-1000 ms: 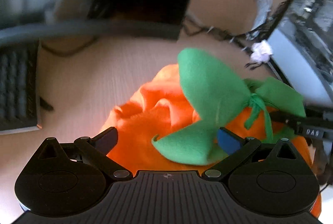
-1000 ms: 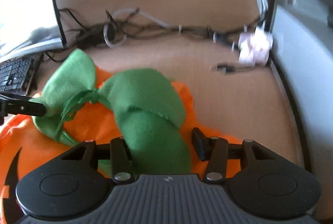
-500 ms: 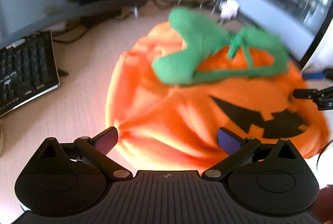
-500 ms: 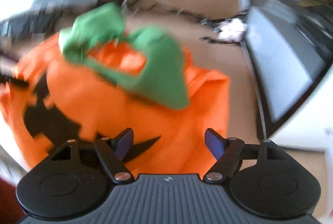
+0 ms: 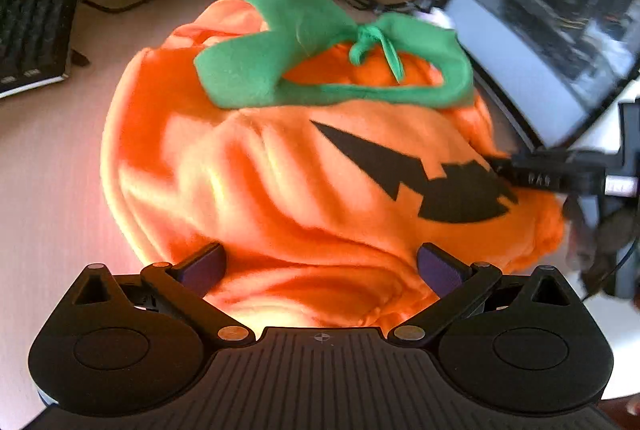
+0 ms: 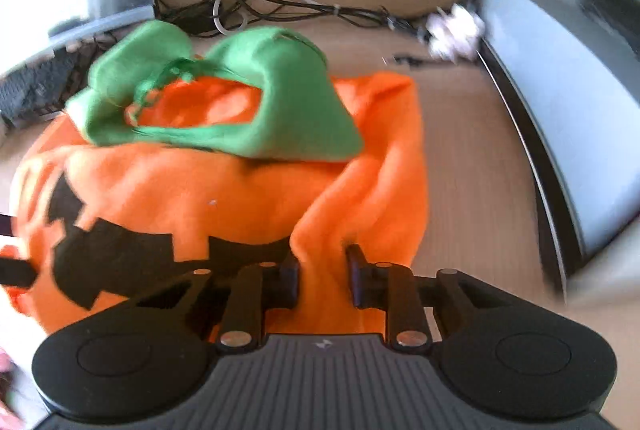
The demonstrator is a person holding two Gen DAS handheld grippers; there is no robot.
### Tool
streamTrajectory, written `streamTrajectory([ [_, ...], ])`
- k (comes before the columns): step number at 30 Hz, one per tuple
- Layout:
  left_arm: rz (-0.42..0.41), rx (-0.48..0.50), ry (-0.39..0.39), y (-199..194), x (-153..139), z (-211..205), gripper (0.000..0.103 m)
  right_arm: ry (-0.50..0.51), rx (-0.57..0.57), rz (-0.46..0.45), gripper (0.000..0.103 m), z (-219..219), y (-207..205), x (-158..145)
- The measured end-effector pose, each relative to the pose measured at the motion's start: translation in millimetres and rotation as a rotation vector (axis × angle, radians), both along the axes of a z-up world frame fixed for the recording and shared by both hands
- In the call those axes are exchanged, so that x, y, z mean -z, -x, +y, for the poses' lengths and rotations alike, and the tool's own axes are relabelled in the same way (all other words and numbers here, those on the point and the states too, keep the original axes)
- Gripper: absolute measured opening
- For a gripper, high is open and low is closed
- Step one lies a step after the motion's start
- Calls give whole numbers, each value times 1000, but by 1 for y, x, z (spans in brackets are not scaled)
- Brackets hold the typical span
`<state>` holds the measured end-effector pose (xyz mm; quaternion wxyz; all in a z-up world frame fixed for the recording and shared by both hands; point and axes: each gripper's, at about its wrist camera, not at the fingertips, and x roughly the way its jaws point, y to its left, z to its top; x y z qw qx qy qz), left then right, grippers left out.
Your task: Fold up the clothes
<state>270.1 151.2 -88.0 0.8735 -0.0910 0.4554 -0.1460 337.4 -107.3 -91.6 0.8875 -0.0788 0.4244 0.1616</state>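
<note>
An orange pumpkin garment (image 5: 280,182) with a green collar (image 5: 280,42) and a black jagged face lies bunched on the wooden desk (image 5: 44,158). My left gripper (image 5: 320,262) hangs open and wide over the garment's near edge, with the cloth under it and not pinched. At the garment's right side, my right gripper (image 6: 323,270) has its jaws closing on a raised orange fold (image 6: 324,230) that fills the gap between the pads. Its black finger also shows in the left wrist view as the right gripper (image 5: 520,170), lying on the black face.
A keyboard (image 5: 32,30) lies at the back left, under a monitor's edge. A second screen (image 5: 560,22) leans at the right, close to the garment. Tangled cables (image 6: 280,6) run along the back wall. Bare desk (image 6: 472,170) shows to the right of the cloth.
Both grippers have drawn back from the green collar to the garment's near edge. The right jaws let the collar go, widened, then narrowed onto an orange fold. The left jaws stayed open.
</note>
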Motion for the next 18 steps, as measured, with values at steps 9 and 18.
streamTrajectory([
  [9,-130,-41,-317,74,-32,-39,103,58,-385,-263,55,-19,94,-44],
  [18,-95,-176,-434,56,-14,-44,103,99,-332,-382,16,18,106,-27],
])
